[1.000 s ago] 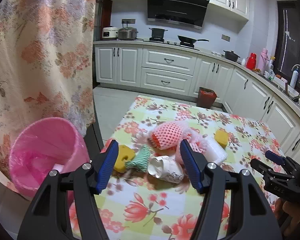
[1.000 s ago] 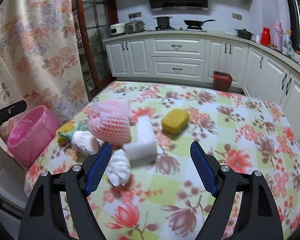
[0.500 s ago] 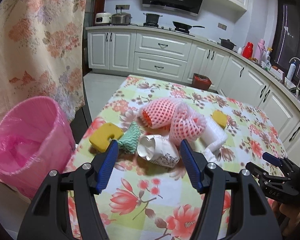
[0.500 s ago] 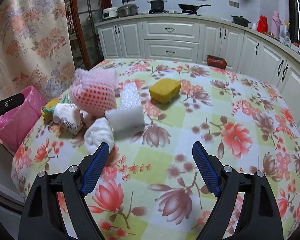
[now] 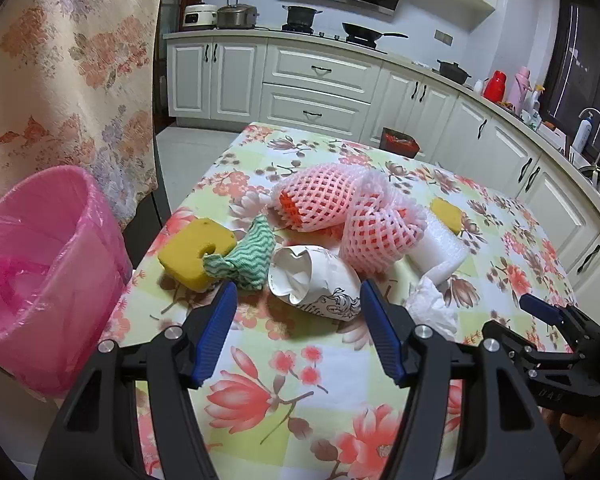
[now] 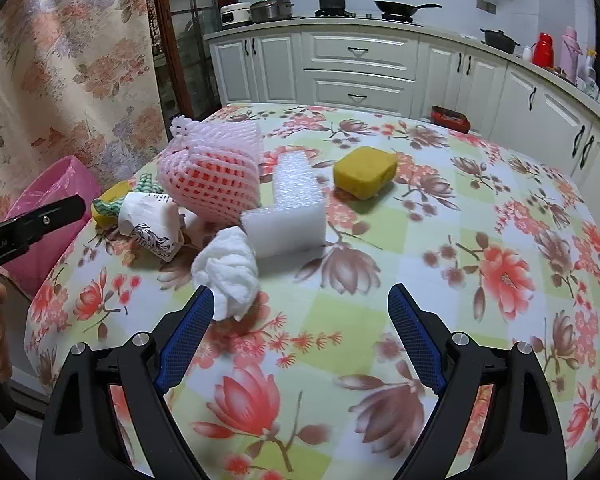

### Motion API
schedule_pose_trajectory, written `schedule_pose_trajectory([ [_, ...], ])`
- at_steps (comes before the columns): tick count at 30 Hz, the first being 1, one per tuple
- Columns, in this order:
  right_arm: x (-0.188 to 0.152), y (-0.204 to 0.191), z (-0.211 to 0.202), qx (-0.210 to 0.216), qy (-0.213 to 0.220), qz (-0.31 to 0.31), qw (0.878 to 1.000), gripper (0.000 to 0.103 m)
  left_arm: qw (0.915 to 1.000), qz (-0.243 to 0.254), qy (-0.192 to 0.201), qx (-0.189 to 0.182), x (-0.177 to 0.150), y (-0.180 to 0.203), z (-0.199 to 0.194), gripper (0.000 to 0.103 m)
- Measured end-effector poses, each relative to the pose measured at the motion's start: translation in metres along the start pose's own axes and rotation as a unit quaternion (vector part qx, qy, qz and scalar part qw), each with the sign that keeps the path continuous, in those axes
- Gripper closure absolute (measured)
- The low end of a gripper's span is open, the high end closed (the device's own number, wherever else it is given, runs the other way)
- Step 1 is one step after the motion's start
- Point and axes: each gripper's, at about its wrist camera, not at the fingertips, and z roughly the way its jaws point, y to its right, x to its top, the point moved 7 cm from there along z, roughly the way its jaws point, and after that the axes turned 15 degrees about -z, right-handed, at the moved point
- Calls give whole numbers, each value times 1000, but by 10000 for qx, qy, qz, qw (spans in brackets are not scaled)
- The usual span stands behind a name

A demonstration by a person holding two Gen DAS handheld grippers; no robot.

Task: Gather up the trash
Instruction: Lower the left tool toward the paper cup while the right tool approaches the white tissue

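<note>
Left claw stands partly open with nothing between its blue pads, low in the frame of its own view; the crumpled paper cup lies just beyond the fingertips, not touched. Right claw is wide and its jaws are opening — nothing is gripped; the white tissue wad lies just beside its left pad in the frame, contact not determinable. Both claws hang over a worktop covered by a floral cloth. Trash is clustered at centre left of the right wrist view: the paper cup, a pink foam fruit net behind it, an L-shaped white foam block touching the net's right side, and a green patterned rag against a notched yellow sponge. A second yellow sponge lies apart, toward the upper right of the cluster. A pink-lined bin stands off the worktop's edge at the left of the left wrist view — beside a floral curtain. White kitchen cabinets fill the upper frame.
</note>
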Motion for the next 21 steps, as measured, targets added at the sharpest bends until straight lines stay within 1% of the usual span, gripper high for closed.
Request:
schedule_pose_trajectory([
  [13,12,-21,18,195,-44,-118,9997,20,9996,-34,-245,-113,-3,2,25,41],
  [21,16,-30,34,271,-141,-192,9993,20,9988,-159,-428,-177,-4,-1,42,41],
])
